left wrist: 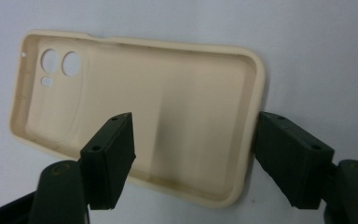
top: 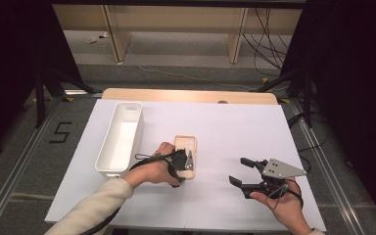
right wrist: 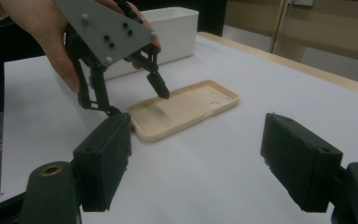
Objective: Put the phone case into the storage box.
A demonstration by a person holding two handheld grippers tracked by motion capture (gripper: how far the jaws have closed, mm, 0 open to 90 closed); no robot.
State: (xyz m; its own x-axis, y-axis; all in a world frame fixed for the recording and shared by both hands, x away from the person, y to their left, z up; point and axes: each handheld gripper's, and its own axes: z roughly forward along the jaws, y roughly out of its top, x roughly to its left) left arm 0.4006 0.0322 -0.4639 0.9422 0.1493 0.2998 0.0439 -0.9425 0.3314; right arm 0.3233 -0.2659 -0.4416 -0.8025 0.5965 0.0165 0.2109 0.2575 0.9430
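Observation:
A beige phone case (top: 186,145) lies open side up on the white sheet near the table's middle. My left gripper (top: 186,161) is open over its near end. In the left gripper view the case (left wrist: 168,93) has one jaw inside its hollow, while the other jaw stands against the outer side rim; my left gripper (left wrist: 193,126) is not clamped on it. My right gripper (top: 237,170) rests open to the right with nothing between its jaws. Past the open right gripper (right wrist: 198,130), the right gripper view shows the case (right wrist: 193,105) and the left gripper (right wrist: 139,102).
A long white bin (top: 139,132) stands left of the case, its length running away from me, and appears as the bin (right wrist: 177,28) behind the left hand. The white sheet (top: 245,122) covers the table, with a wooden edge (top: 191,95) at the far side.

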